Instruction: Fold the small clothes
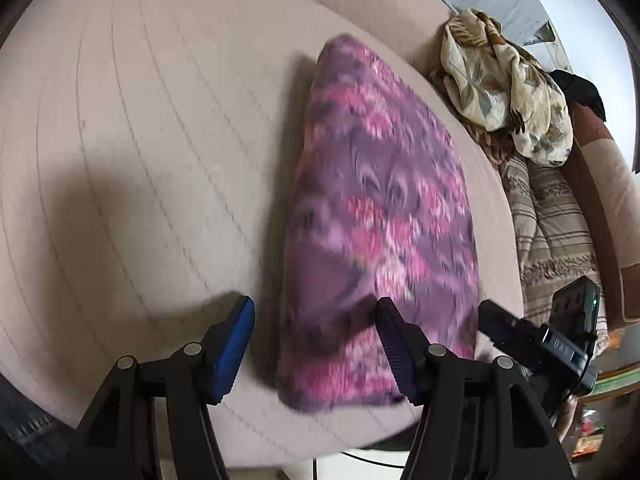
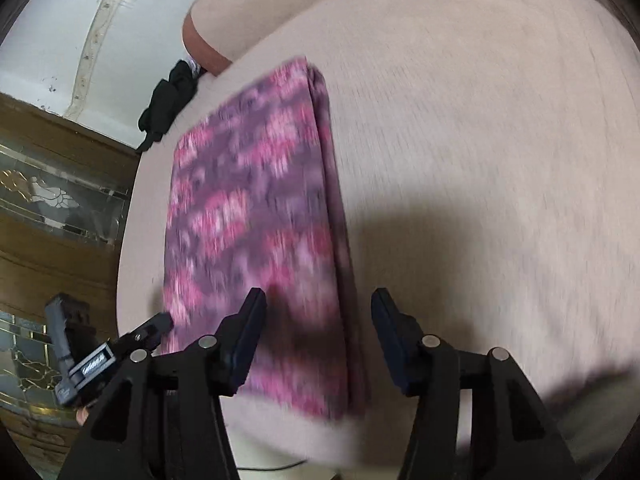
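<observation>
A purple cloth with a pink floral print (image 1: 380,216) lies folded into a flat, layered oblong on the pale pinkish-beige cushioned surface with stitched seams (image 1: 132,140). Seen from the right wrist, the same cloth (image 2: 256,216) shows stacked edges along its right side, which suggests several folds are already made; both views are motion-blurred, so the layers cannot be counted.

The left gripper (image 1: 316,344) hangs above the near end of the cloth, its blue-padded fingers (image 1: 234,344) spread apart and holding nothing. One finger sits over bare cushion, the other over the fabric. The right gripper (image 2: 318,336) is likewise spread wide and empty, straddling the cloth's near right edge. Whether either claw touches the fabric cannot be told.

Judged from this layout, the purple piece is near its finished shape; at most a final fold or a smoothing and moving aside seems to remain.

Further work appears to wait at the far side: a crumpled cream fabric with a leaf pattern (image 1: 504,92) sits heaped and unfolded beside a striped beige textile (image 1: 556,216), well apart from the folded cloth. A small black garment (image 2: 170,100) lies bunched at the cushion's far edge, also unfolded. If these belong to the task, most of the pile is not yet done.
</observation>
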Available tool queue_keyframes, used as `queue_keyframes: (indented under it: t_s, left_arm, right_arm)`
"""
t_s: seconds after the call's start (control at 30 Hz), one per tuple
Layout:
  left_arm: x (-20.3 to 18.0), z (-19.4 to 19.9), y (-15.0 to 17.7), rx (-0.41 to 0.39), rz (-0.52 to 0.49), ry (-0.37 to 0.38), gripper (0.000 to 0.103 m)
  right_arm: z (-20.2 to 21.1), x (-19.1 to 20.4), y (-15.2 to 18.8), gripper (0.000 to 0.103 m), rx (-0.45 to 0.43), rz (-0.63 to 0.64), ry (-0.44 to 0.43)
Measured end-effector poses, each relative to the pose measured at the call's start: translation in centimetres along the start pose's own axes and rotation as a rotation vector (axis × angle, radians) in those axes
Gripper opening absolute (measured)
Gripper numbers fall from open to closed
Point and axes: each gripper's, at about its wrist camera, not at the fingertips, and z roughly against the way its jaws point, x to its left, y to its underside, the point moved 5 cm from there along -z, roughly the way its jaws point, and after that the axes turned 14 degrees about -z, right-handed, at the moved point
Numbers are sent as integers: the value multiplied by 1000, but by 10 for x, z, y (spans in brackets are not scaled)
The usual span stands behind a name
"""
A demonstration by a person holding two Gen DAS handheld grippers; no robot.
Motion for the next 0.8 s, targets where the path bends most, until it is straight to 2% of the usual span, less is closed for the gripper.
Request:
queue_keyframes:
  t_s: [0.03, 0.07, 0.1, 0.13, 0.17, 0.27, 0.37, 0.43, 0.47, 0.5, 0.53, 0.6, 0.7, 0.77, 0.8]
  left_arm:
    - [-2, 2, 4, 1, -12, -6, 63]
    - [-4, 2, 3, 0, -16, -17, 57]
    - [-5, 1, 5, 5, -14, -32, 34]
    - [-5, -1, 7, 15, -12, -34, 14]
    - [-5, 4, 10, 3, -12, -38, 14]
    - [-13, 26, 14, -73, -63, -94, 10]
    - [-12, 14, 27, -27, -123, -181, 10]
    - [-15, 13, 26, -27, -151, -207, 14]
    - [-17, 17, 25, -38, -145, -186, 14]
    - [-16, 21, 24, -44, -136, -168, 22]
    - [-14, 24, 25, -44, -116, -148, 37]
    - [-5, 26, 27, -49, -48, -99, 49]
    - [8, 28, 26, -54, 38, -18, 49]
    - [8, 20, 26, -27, 68, 75, 49]
    - [5, 16, 27, -13, 72, 104, 49]
  right_arm:
    - [0, 1, 7, 53, -4, 12, 28]
    - [-2, 1, 11, 46, -8, 26, 62]
    - [-5, 0, 13, 29, 0, 37, 84]
    - [-8, -1, 15, 18, 10, 49, 112]
    - [-9, 1, 18, 6, 2, 54, 123]
    - [4, 6, 21, 6, -47, 76, 135]
    - [-7, -9, 22, 6, -27, 43, 185]
    - [-6, -7, 21, 6, -30, 40, 179]
    - [-4, -7, 23, 8, -33, 41, 180]
    - [-2, -7, 24, 15, -31, 35, 176]
    - [2, -9, 28, 22, -28, 18, 160]
    - [10, -14, 35, 60, -34, -12, 126]
    - [16, -22, 44, 62, -16, -47, 81]
    - [12, -15, 45, 62, 2, -30, 55]
    - [8, -13, 44, 57, 13, -23, 53]
